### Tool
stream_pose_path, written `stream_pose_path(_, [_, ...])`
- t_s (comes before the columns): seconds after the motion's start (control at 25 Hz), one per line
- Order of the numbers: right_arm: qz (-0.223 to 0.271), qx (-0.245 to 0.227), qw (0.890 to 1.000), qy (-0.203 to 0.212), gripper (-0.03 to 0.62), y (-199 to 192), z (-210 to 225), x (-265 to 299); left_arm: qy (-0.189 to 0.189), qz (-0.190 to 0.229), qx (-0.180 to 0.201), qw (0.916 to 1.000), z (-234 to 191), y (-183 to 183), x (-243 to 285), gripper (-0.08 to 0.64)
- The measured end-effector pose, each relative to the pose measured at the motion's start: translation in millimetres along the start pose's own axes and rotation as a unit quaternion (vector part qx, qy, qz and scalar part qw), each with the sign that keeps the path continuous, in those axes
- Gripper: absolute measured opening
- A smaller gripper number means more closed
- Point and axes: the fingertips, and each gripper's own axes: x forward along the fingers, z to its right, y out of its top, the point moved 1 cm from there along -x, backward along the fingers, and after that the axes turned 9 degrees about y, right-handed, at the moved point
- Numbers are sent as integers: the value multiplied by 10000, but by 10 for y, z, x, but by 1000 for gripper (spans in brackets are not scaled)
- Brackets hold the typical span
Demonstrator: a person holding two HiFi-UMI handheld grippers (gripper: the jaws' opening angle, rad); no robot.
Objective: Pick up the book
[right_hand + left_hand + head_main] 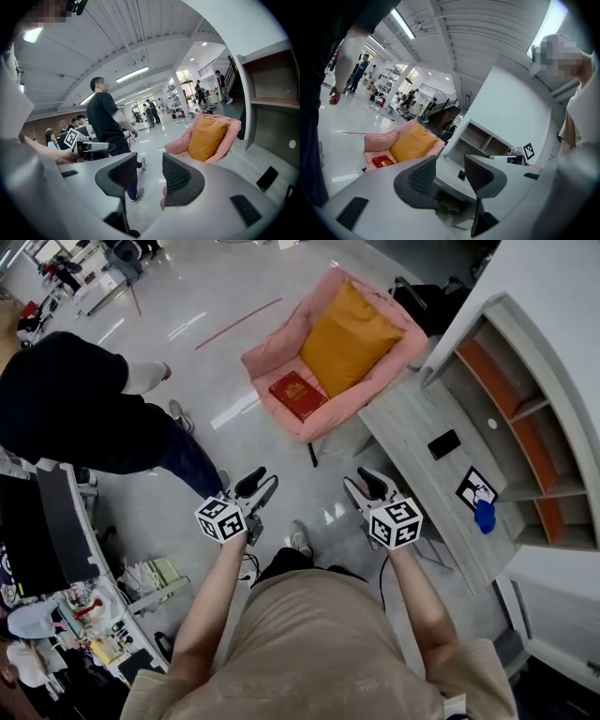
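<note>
Book [297, 395]: red, lies flat on the seat of the pink armchair [272, 357], just in front of the orange cushion [349, 338]. It is probably rigid and moderately heavy, with a smooth cover that may slip. Pinch across its thickness at a free edge; the soft seat should yield. The left gripper [260, 484] and right gripper [364, 482] are well apart from it, jaws slightly spread and empty.

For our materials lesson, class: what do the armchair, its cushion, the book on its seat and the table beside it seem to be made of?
The armchair looks like soft pink fabric upholstery, matt, with rumpled padded edges. The cushion looks like mustard-orange cloth, matt and plump. The book has a red cover, probably hard board, with gold-looking print. The table shows grey wood grain, likely laminate, though that stays uncertain.
</note>
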Motion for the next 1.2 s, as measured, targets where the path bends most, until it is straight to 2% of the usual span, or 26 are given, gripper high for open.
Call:
stream_pose_path(0.32, [-29,-180,9997,-131,158,318,253,834,-60,85,-52,9999,-712,443,267,196])
stream_pose_path(0.64, [125,-291,9994,-117,158,684,574,1231,97,9,-185,9998,-1100,610,579,196])
stream_pose_path(0.92, [-24,-427,9990,88,158,1059,1277,1694,443,-6,-309,9985,-1402,927,1230,196])
stream_pose_path(1.2, [-164,-508,9978,381,158,1676,2083,2047,662,60,-483,9966,-1459,1353,2057,196])
